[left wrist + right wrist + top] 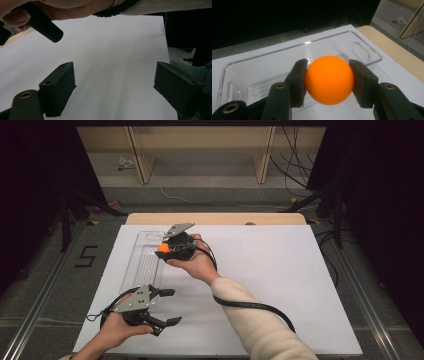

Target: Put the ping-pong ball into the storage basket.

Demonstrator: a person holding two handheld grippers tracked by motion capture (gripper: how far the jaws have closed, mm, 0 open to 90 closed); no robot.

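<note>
The right gripper (329,82) is clamped on an orange ball (329,79), one black jaw pressed to each side of it, and in the high view it hangs over the right edge of a clear plastic tray (145,257) at the left of the table. That is the relation the next move likely turns on: the tray lies just to the left of and below the held ball, its long axis running from near to far, so a short shift leftward would bring the ball over the open tray. The right hand (197,262) is plainly the nearer one to the tray's middle. The left gripper (165,307) rests low at the near-left, by the tray's near end, with its jaws spread wide and nothing between them, pointing right across the sheet. The ball looks smooth, matt and evenly round, probably light and rigid. The tray is thin, glossy and transparent, long and shallow with rounded corners, a ribbed floor and an oval handle cut-out at each end; it looks empty. Under it lies a plain white sheet (280,270) over a pale wooden tabletop (215,218).
</note>
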